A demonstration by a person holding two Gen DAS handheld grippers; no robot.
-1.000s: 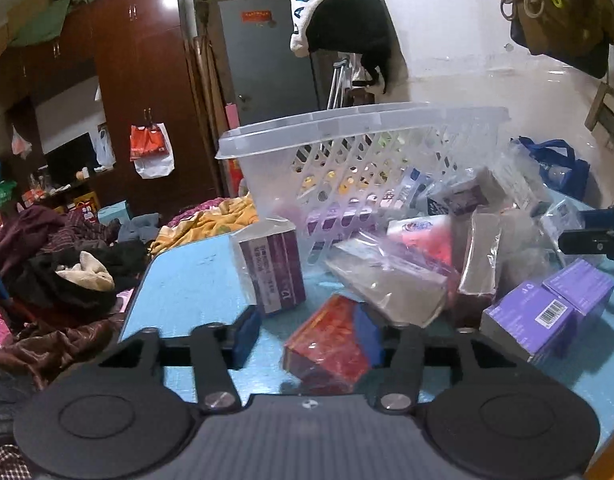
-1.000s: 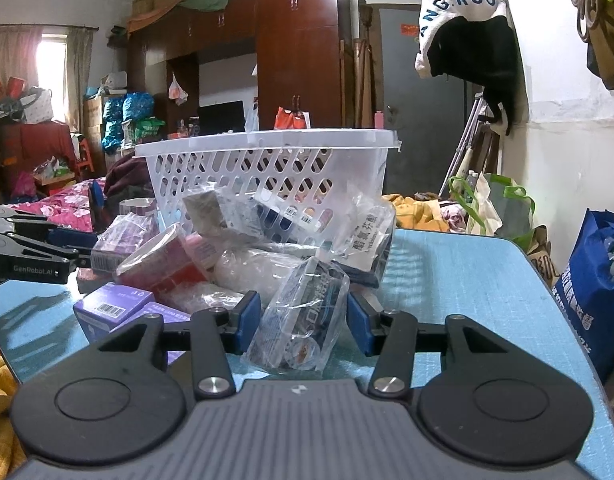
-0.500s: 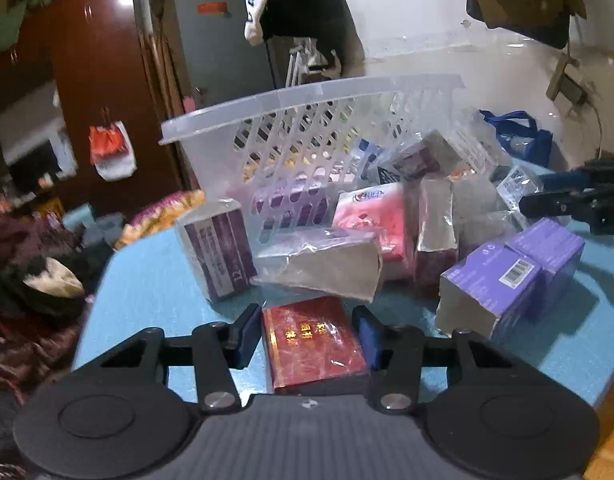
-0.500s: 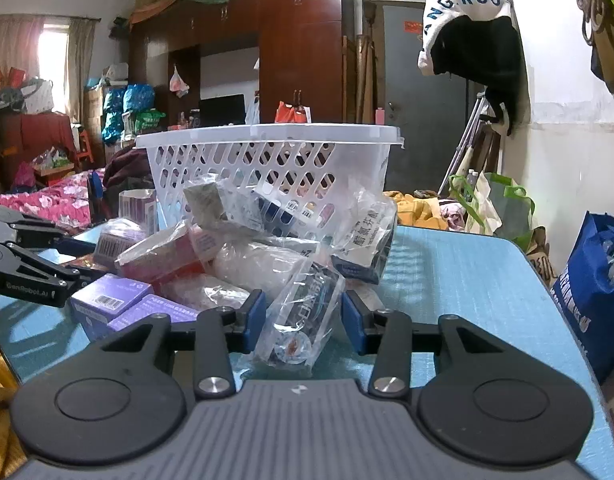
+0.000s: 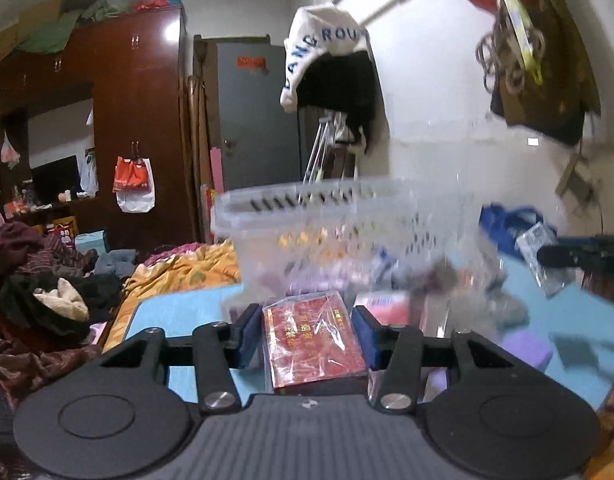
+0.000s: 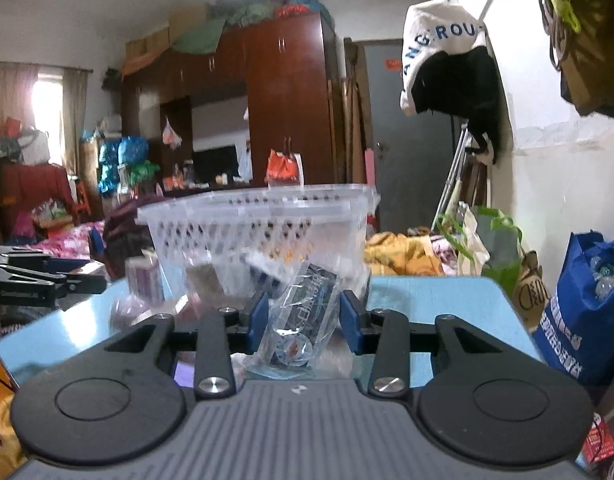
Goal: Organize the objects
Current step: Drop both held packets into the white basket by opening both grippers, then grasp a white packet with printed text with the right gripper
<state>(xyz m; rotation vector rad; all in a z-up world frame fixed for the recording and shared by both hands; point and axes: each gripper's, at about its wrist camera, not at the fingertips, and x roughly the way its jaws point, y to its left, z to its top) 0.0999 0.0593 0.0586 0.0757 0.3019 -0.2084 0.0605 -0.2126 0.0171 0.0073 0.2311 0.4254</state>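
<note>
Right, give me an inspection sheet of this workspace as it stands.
Surface: blue table, crowded at the basket end.
Job's things: white basket upright on the table; red box and clear packet both in grip.
Clutter: wrapped packs heaped against the basket, blurred; purple box beside them.
Grippers: left gripper shut on the red box; right gripper shut on the clear packet.
Cables: nothing seen on the table; a coiled cord hangs on the wall.
Surroundings: brown wardrobe, grey door, blue bag, clothes piled at left.
</note>
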